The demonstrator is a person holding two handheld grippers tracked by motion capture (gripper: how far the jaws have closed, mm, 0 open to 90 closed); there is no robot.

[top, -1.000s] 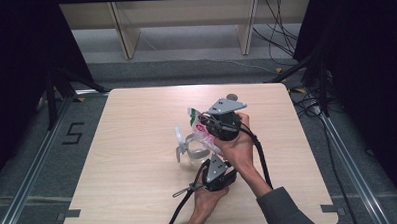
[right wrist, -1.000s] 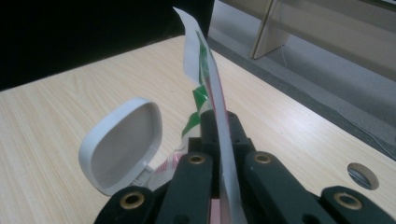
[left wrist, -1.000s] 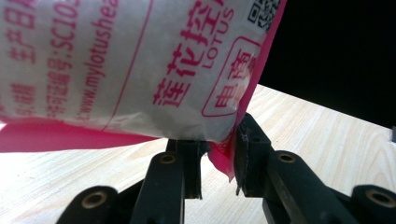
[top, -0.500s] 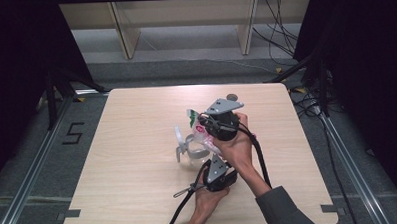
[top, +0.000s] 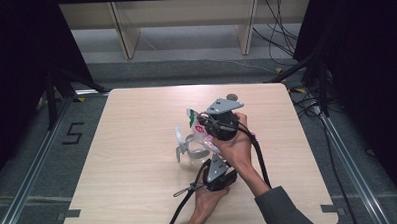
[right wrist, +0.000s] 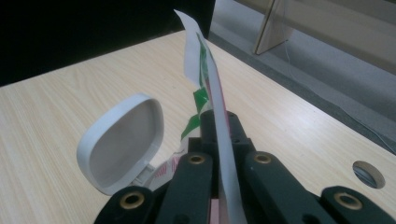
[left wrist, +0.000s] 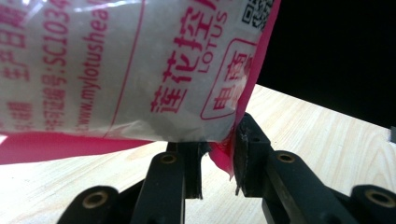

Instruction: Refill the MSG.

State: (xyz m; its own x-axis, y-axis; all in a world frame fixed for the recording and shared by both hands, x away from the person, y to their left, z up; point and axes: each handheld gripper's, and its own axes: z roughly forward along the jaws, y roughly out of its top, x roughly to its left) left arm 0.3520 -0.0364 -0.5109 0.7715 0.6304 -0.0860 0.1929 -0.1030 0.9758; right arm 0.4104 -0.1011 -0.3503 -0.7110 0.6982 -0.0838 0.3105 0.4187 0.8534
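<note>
Nothing moved since before: packet [left wrist: 116,70] between both tongs, over open-lidded container [top: 192,148].

High view overhead; tool views close, sharing packet [left wrist: 140,70].

1. The packet [left wrist: 140,70] is showing glossy, slightly crinkled plastic film with pink print.
2. The table [top: 137,144] is showing pale, matt wood grain.
3. The white lid [right wrist: 123,144] is looking like smooth plastic.

Even overhead light brightens the table [top: 139,194]; surroundings fall black, and the close packet [left wrist: 116,70] blurs softly.
</note>
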